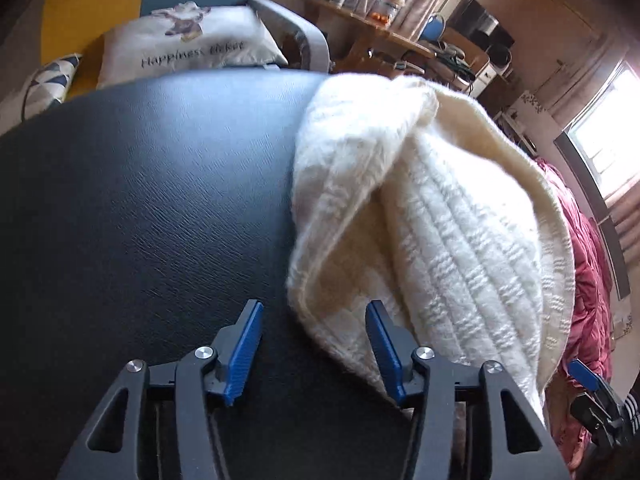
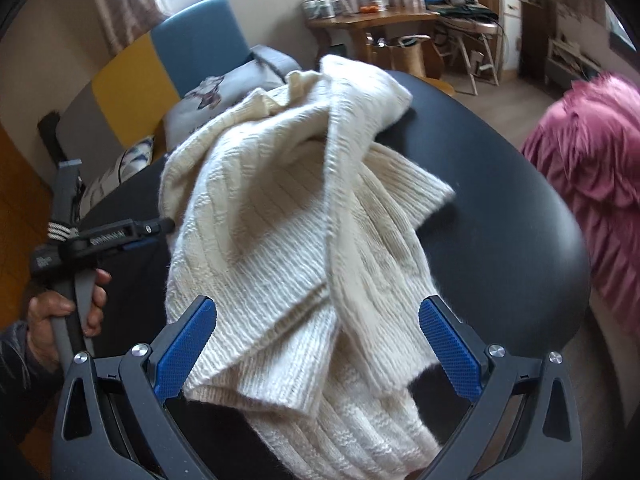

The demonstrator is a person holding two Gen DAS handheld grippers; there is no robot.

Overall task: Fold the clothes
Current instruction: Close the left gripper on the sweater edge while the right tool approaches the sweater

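A black, leather-grained desk (image 1: pixel 140 200) carries a single cream cable-knit sweater (image 2: pixel 288 232), heaped in loose overlapping folds rather than spread flat. In the right wrist view it runs from the desk's far edge down to the near edge, with one ribbed sleeve or hem end (image 2: pixel 416 188) flopped out toward the bare right-hand part of the top. In the left wrist view the same sweater (image 1: pixel 420 220) lies along the desk's right side, its rounded folded edge nearest the camera.

The knit looks thick, soft and limp. It will likely sag and stretch when lifted, drag more than slide on the grained surface, and feel moderately heavy for clothing. The ribbed hem and cuffs appear the firmest places to pinch; a grip on the loose middle would probably just bunch the layers.

The left hand-held gripper (image 1: pixel 314 312) stands fairly wide over the near part of the desk, its blue pads (image 1: pixel 244 352) clear of the fabric, though the sweater's folded edge sits just between them. The right hand-held gripper (image 2: pixel 316 316) is spread wide above the sweater's near end, holding nothing. A person's hand (image 2: pixel 60 316) grips the other tool's handle at the desk's left edge.
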